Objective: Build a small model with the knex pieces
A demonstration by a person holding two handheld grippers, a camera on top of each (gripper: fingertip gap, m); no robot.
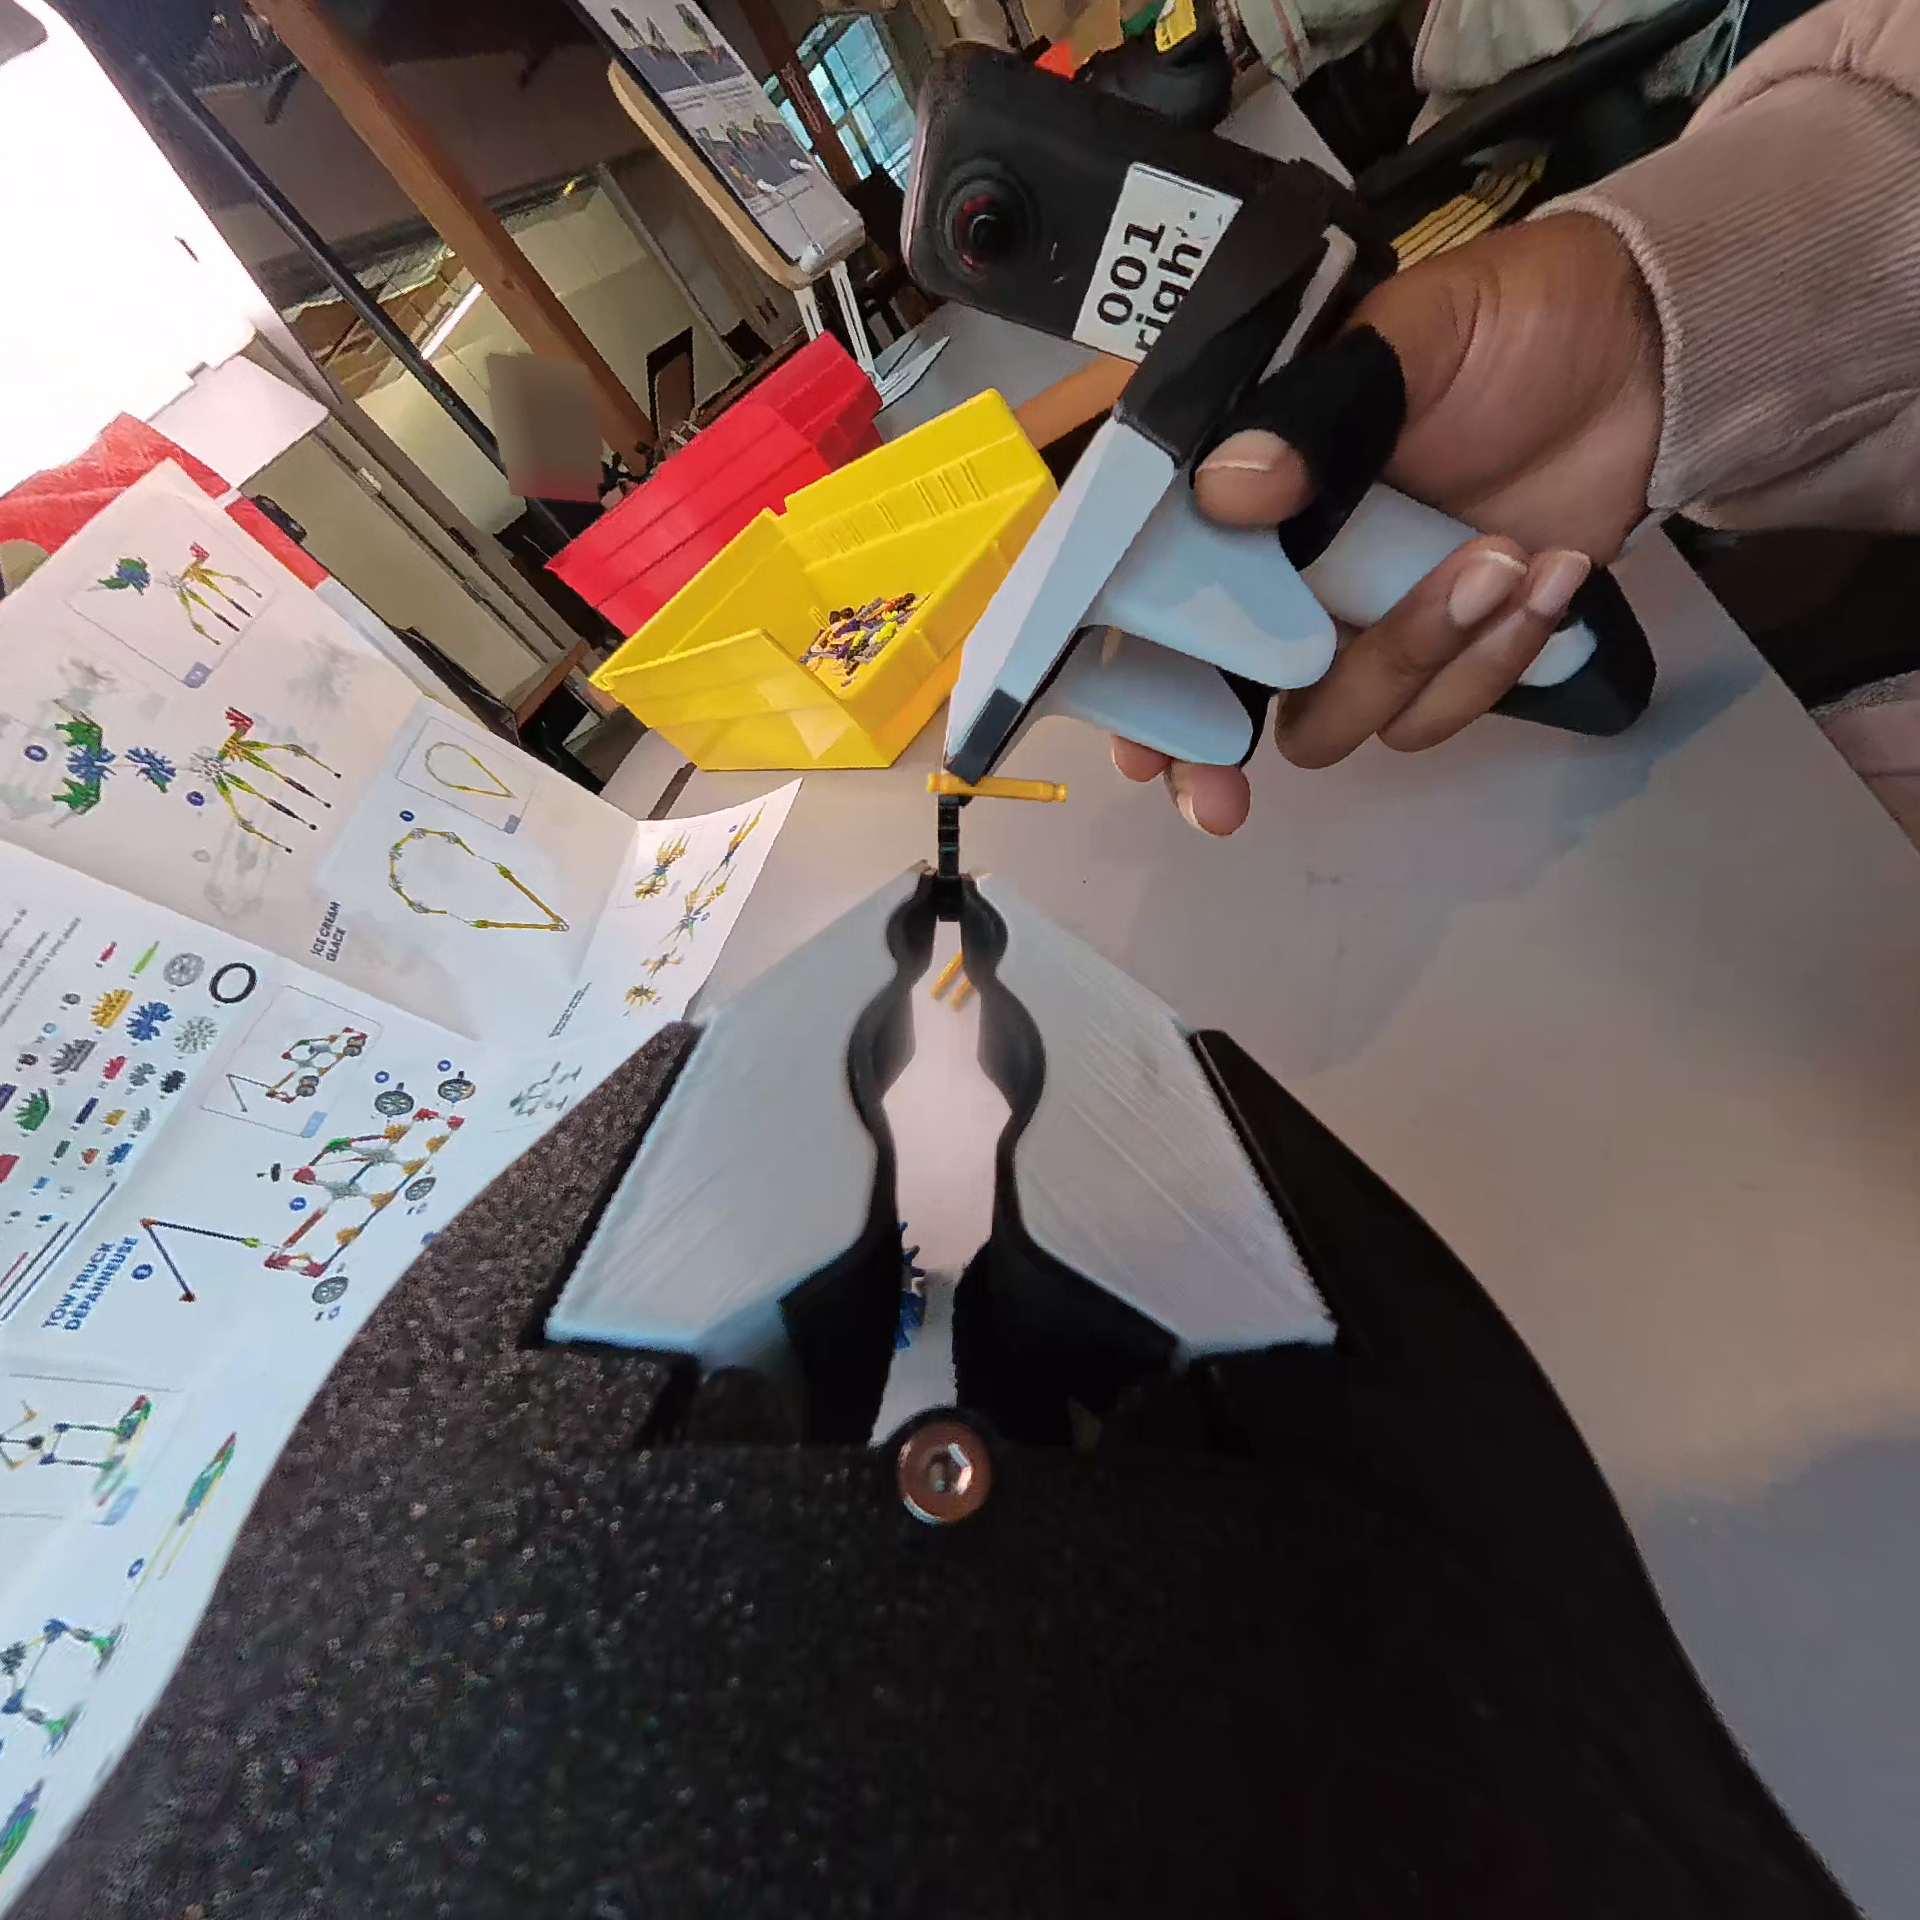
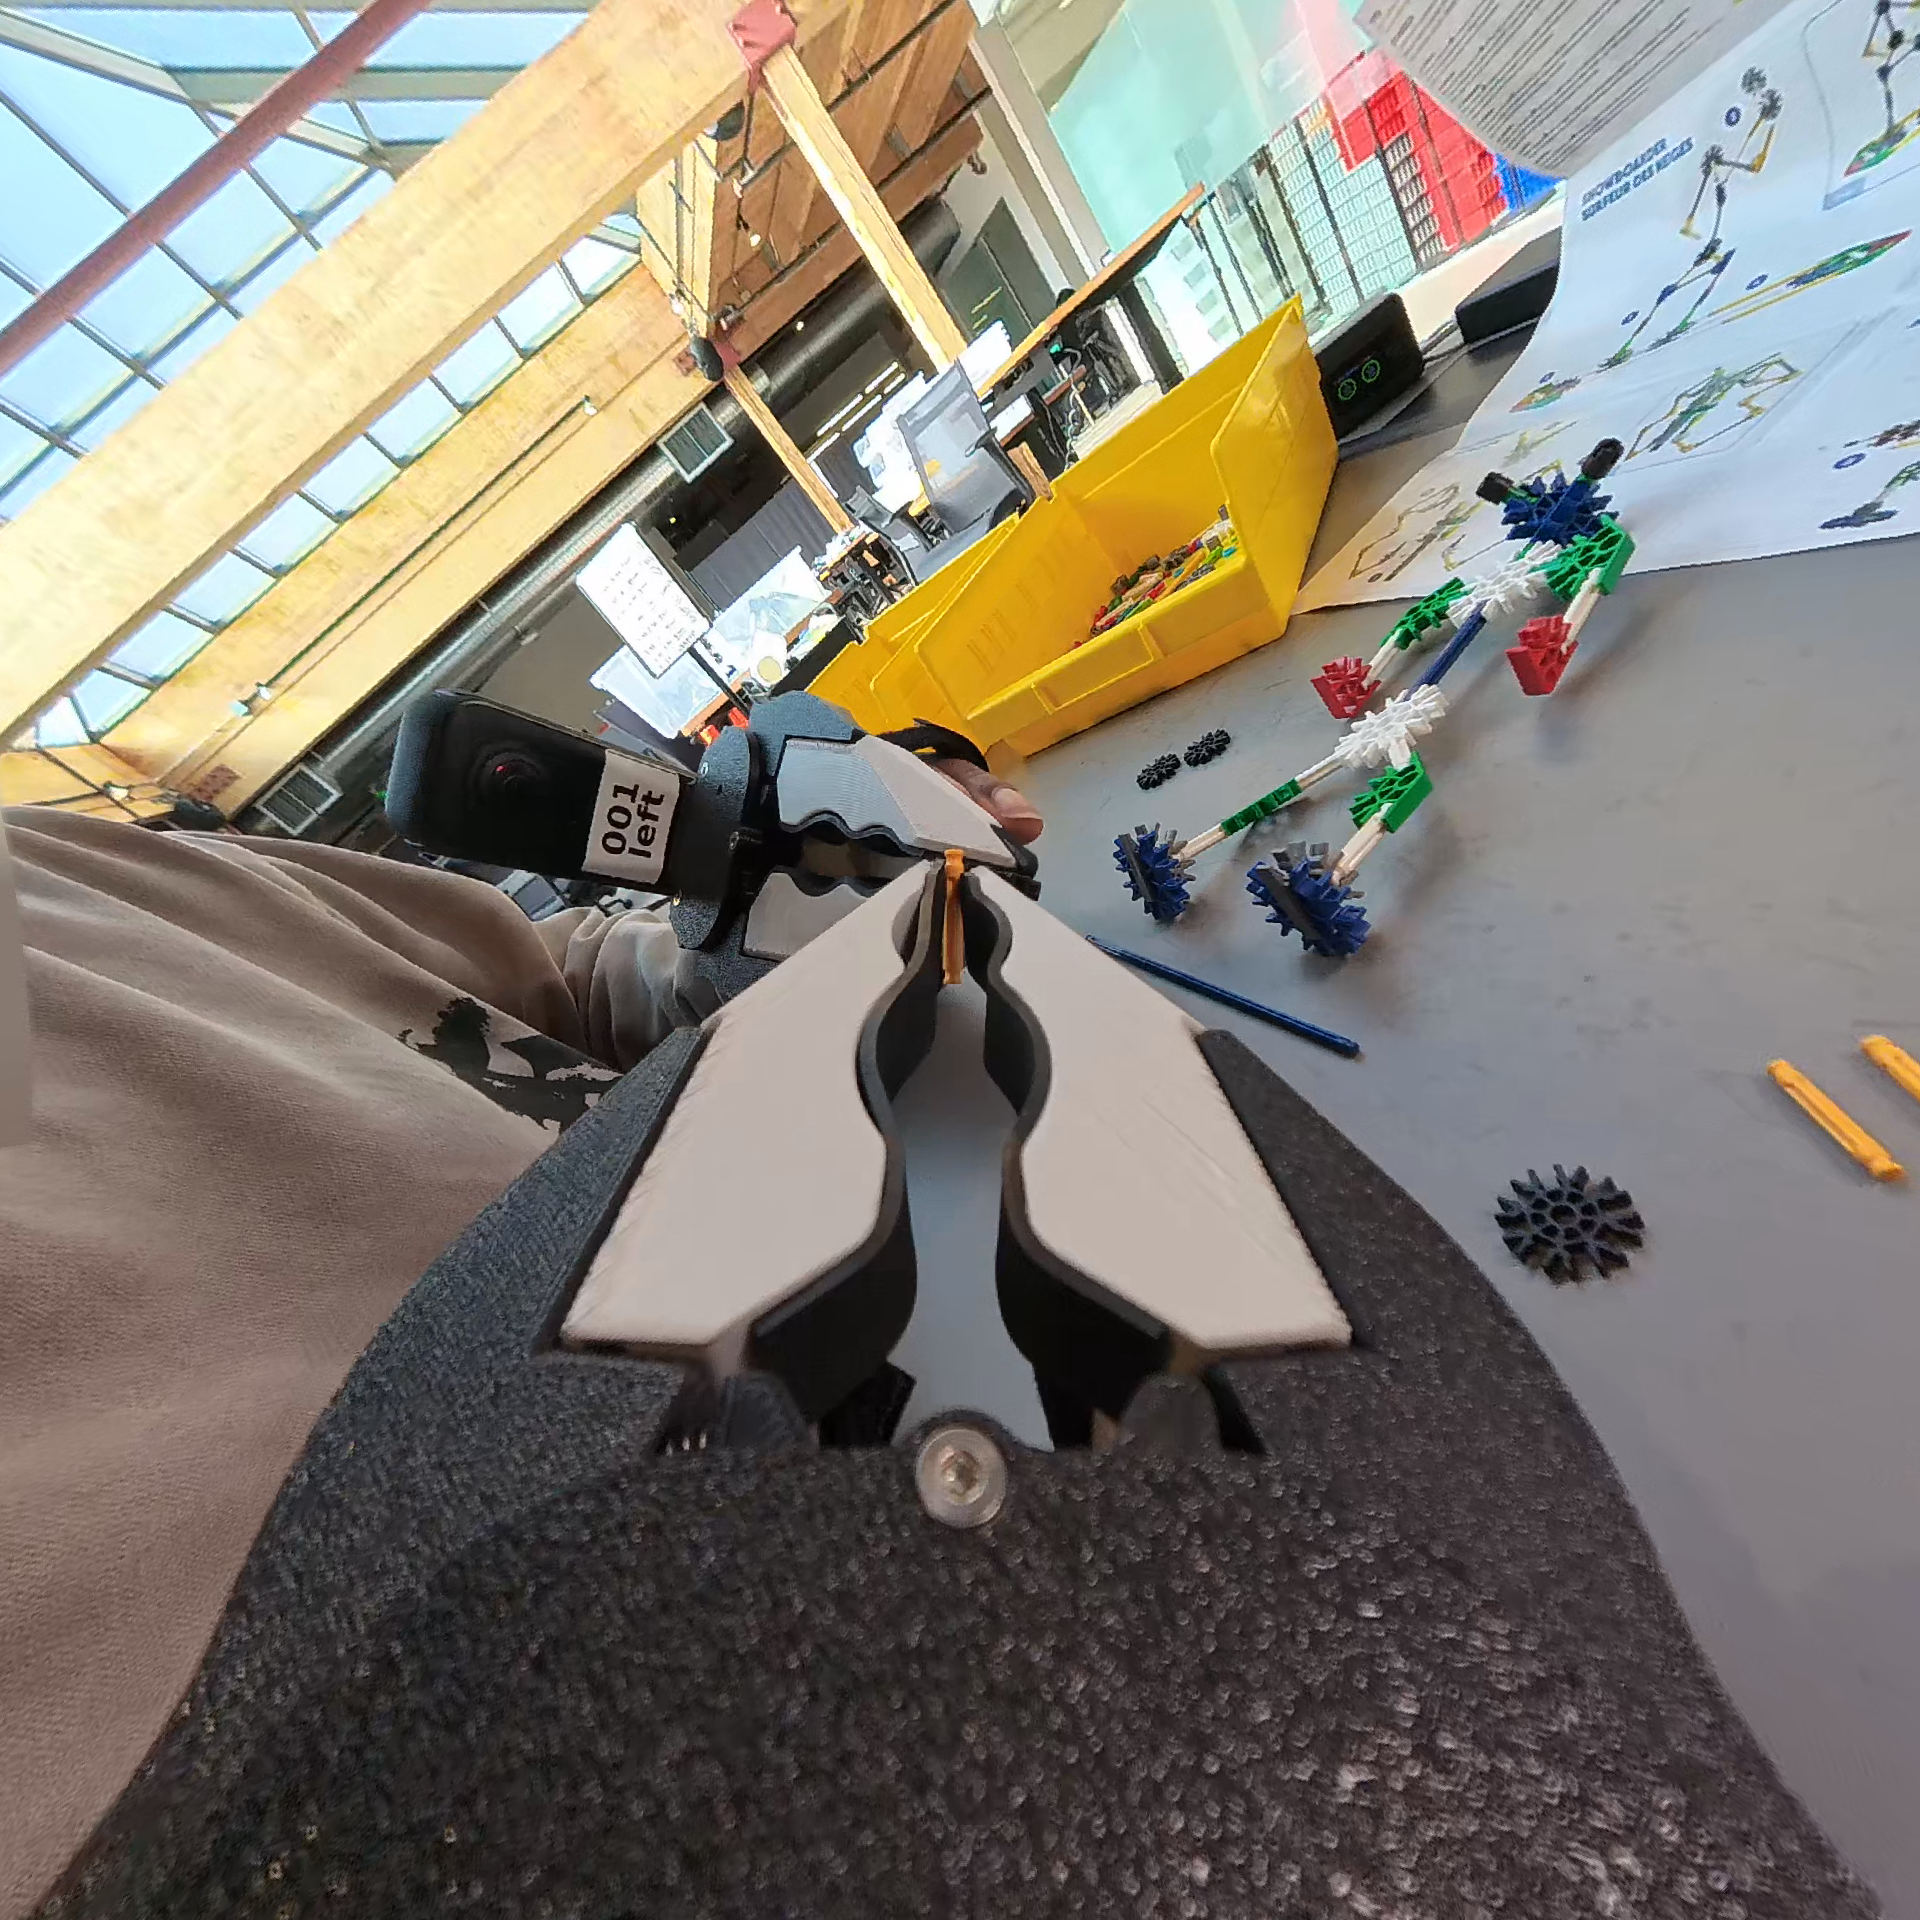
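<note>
In the left wrist view my left gripper (image 1: pixel 948 885) is shut on a small black connector piece (image 1: pixel 948 844) that sticks out past its tips. My right gripper (image 1: pixel 971 767), held by a hand (image 1: pixel 1496 520), is shut on a short yellow rod (image 1: pixel 1013 793) lying crosswise right at the top of the black piece. In the right wrist view my right gripper (image 2: pixel 948 883) pinches the yellow rod (image 2: pixel 952 925) at its tips. The left gripper (image 2: pixel 1013 857) meets it there, just above the grey table (image 2: pixel 1558 935). The black piece is hidden in this view.
A yellow bin (image 1: pixel 790 675) with small parts and red bins (image 1: pixel 727 499) stand behind. An instruction sheet (image 1: pixel 260 883) lies left. On the table are a built rod-and-connector model (image 2: pixel 1434 686), a blue rod (image 2: pixel 1226 997), two yellow rods (image 2: pixel 1834 1117) and a black gear connector (image 2: pixel 1569 1221). The grippers are tip to tip, or close to it.
</note>
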